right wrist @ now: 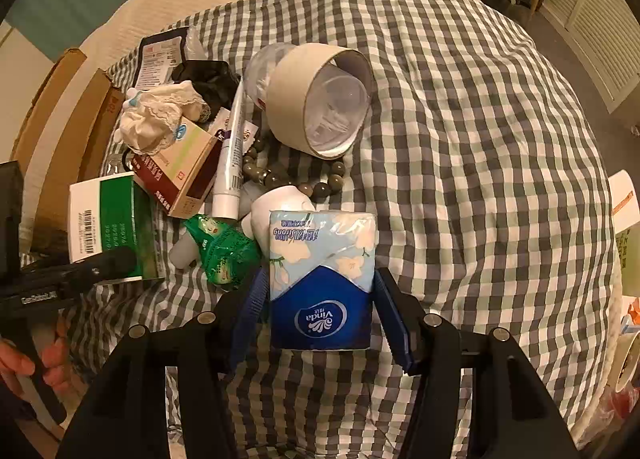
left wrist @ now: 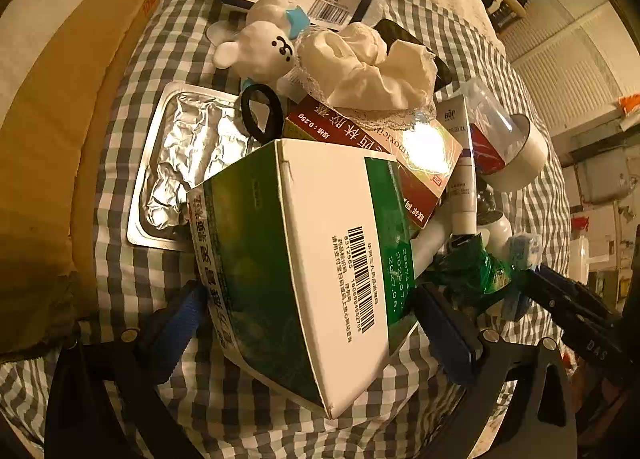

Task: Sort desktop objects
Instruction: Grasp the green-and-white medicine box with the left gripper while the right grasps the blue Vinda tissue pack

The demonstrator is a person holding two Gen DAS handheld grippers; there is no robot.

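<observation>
Two grippers work at one pile on the checked cloth (right wrist: 460, 131), each with a different thing between its fingers. The left gripper (left wrist: 316, 323) points steeply down with its jaws spread as wide as they go, and the green and white box (left wrist: 304, 259) sits between them, tilted, one corner toward the camera and its long axis running away into the pile. The blue pads stand on either side of the box; whether they press on it cannot be told, so the box reads as framed, not gripped. The right gripper (right wrist: 324, 311) is about half open around the pack of tissues (right wrist: 322, 279), which stands lengthwise along the fingers with both pads at its sides, apparently held. Just beyond the tissues lie a green sachet (right wrist: 222, 251), a white tube (right wrist: 232, 163) and a string of beads (right wrist: 304, 179). Farther off, a red box (left wrist: 368, 155), a crumpled white cloth (left wrist: 372, 67), a roll of tape (right wrist: 320, 103) and a toy bear (left wrist: 260, 47) crowd together. The green and white box is nearer the left hand, so any grasp likely needs the jaws closing across its short side.
</observation>
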